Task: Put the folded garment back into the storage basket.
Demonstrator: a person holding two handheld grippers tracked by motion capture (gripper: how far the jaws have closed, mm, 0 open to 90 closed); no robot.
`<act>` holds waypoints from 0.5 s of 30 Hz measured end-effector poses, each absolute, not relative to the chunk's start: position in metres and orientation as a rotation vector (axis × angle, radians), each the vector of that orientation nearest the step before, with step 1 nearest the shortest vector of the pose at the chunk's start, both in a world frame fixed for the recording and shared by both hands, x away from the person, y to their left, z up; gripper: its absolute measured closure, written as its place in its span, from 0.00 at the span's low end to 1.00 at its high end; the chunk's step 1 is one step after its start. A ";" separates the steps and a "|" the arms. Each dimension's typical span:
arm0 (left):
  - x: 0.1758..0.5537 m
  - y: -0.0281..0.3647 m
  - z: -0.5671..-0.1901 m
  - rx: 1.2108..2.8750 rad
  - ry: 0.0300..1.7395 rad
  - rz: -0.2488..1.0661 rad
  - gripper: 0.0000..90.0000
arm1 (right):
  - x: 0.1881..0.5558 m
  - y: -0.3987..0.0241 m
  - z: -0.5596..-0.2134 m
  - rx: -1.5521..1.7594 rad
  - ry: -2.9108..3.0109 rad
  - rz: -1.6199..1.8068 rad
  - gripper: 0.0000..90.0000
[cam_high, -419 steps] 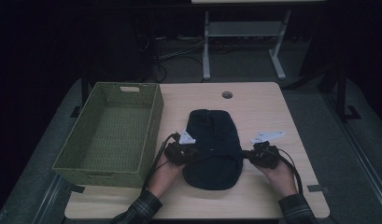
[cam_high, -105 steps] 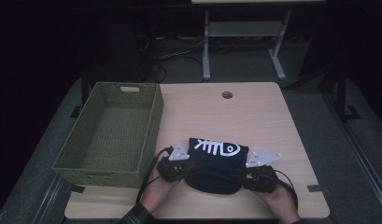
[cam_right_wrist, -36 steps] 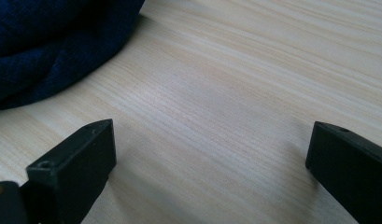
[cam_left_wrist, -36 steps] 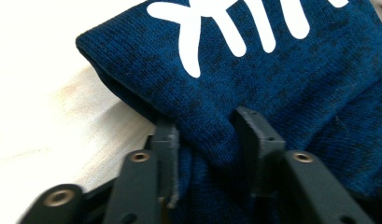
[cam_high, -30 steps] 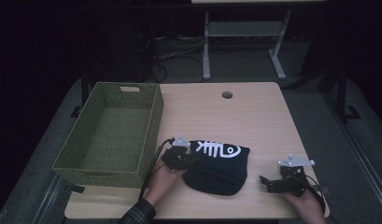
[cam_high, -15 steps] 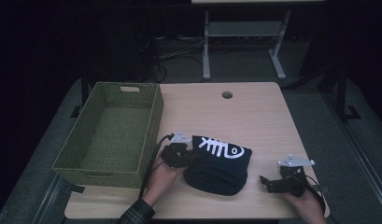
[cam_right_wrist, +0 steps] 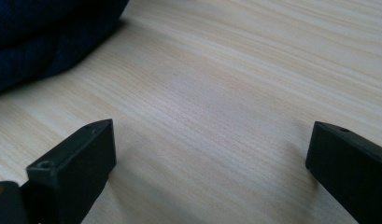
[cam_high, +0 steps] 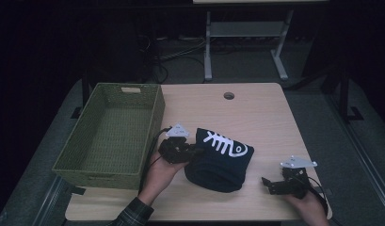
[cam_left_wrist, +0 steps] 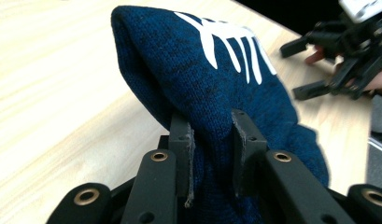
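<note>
On table, left gripper (cam_left_wrist: 211,140) pinching navy sweater (cam_left_wrist: 216,74)

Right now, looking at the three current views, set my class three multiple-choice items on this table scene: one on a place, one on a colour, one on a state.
1. Where does the green woven basket stand on the light wooden table?
A. At its left side
B. At its right edge
C. On top of the jumper

2. What colour is the fishbone print on the folded dark blue knitted jumper?
A. Yellow
B. White
C. Red

3. How do the two grippers stand?
A. Both open and empty
B. Both shut on the jumper
C. The left gripper is shut on the jumper, the right gripper open and empty

Answers: 1 A, the high view shows the basket at the table's left side. 2 B, the print is white in the high view and the left gripper view. 3 C, the left pads pinch knitted cloth, while the right jaws stand wide over bare wood.
</note>
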State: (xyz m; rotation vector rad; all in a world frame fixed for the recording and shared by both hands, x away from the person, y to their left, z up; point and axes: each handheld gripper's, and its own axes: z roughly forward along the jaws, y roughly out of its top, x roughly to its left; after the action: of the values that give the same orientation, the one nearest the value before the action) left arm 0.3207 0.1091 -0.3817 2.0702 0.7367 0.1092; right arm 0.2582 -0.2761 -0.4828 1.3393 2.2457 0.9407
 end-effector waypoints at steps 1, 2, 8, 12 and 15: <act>0.320 0.110 -0.379 2.066 0.735 0.113 0.81 | 0.258 -0.276 -0.483 1.338 2.245 0.941 0.01; 0.321 0.112 -0.376 2.063 0.729 0.119 0.81 | 0.258 -0.276 -0.483 1.338 2.245 0.940 0.01; 0.324 0.122 -0.363 2.036 0.734 0.122 0.82 | 0.258 -0.276 -0.483 1.340 2.244 0.941 0.01; 0.326 0.128 -0.356 2.030 0.727 0.130 0.82 | 0.258 -0.276 -0.483 1.340 2.243 0.939 0.01; 0.327 0.132 -0.351 2.020 0.728 0.129 0.82 | 0.258 -0.276 -0.483 1.340 2.245 0.940 0.01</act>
State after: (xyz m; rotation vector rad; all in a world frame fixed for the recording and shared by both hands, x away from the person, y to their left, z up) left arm 0.3268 0.1324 -0.3515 2.0203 0.7278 0.1287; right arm 0.2582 -0.2760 -0.4828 1.3401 2.2445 0.9396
